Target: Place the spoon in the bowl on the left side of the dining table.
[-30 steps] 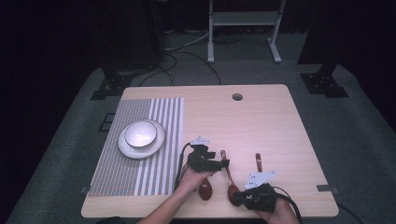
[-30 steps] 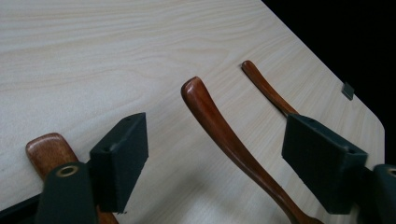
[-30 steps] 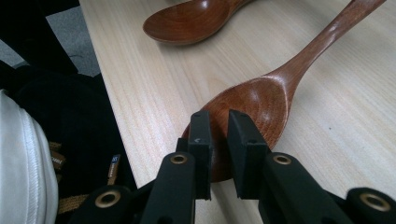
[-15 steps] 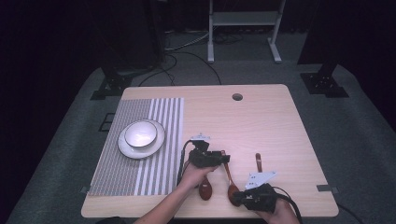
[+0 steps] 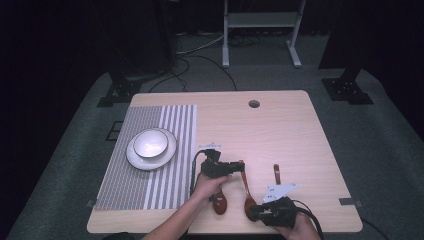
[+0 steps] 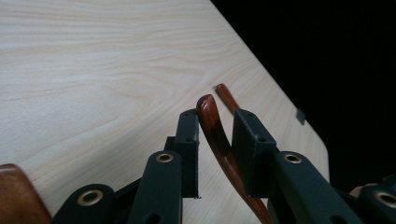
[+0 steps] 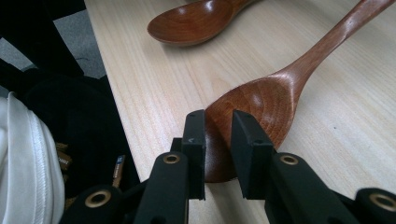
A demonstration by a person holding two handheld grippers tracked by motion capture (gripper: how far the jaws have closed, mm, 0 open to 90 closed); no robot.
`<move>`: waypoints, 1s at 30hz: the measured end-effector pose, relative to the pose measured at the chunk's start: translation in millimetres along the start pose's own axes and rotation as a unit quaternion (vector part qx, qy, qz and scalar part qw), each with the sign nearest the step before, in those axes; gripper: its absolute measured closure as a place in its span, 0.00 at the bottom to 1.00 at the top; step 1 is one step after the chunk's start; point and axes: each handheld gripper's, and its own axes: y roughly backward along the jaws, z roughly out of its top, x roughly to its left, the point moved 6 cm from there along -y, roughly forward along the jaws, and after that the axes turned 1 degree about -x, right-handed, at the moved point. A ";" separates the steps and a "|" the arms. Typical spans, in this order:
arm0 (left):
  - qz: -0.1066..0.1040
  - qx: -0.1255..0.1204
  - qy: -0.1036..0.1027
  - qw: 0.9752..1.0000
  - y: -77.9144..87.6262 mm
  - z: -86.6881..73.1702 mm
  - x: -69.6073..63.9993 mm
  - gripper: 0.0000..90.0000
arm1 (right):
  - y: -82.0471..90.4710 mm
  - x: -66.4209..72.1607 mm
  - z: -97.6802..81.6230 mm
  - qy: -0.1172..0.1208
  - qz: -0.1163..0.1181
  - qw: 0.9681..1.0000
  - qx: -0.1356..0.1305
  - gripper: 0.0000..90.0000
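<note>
A brown spoon [image 5: 246, 187] lies on the counter [image 5: 280, 130], near the person's edge. Its round end points to the person and its handle points away.

The left gripper [image 5: 235, 166] is at the far tip of the handle. In the left gripper view, the handle [image 6: 212, 121] stands between the two black jaws of the left gripper [image 6: 215, 135]. The jaws have just been closing and are now narrow. The handle leans on the left jaw. A small gap shows beside the right jaw, so the handle is not pinched.

The right gripper [image 5: 256, 212] is at the round end of the same spoon. In the right gripper view, the rim of the spoon [image 7: 261, 102] sits between the jaws of the right gripper [image 7: 218, 135]. One jaw is outside the round end and one is over its hollow. These jaws have just been opening a little. They are narrow, with a thin gap around the rim.

A second spoon [image 5: 219, 204] lies just left of the first, partly under the left hand. A third spoon [image 5: 276, 173] lies to the right, with its handle sticking out past the right gripper.

Farther left is a striped mat [image 5: 150, 185]. On it sits a plate [image 5: 134, 159] with a bowl [image 5: 150, 142] on top, well apart from the spoons.
</note>
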 end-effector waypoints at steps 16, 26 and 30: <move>-0.083 -0.031 0.014 0.996 1.8 15.9 -30.4 0.94 | 5.8 0.5 -0.8 0.005 0.007 1.000 -0.004 0.67; -0.051 -0.061 -0.027 0.996 23.3 46.5 -36.4 0.94 | 34.0 -10.7 9.7 -0.042 0.011 0.995 -0.086 0.49; -0.034 -0.068 -0.044 0.996 31.8 50.0 -33.4 0.94 | 44.7 -17.6 11.2 -0.068 0.013 0.992 -0.109 0.43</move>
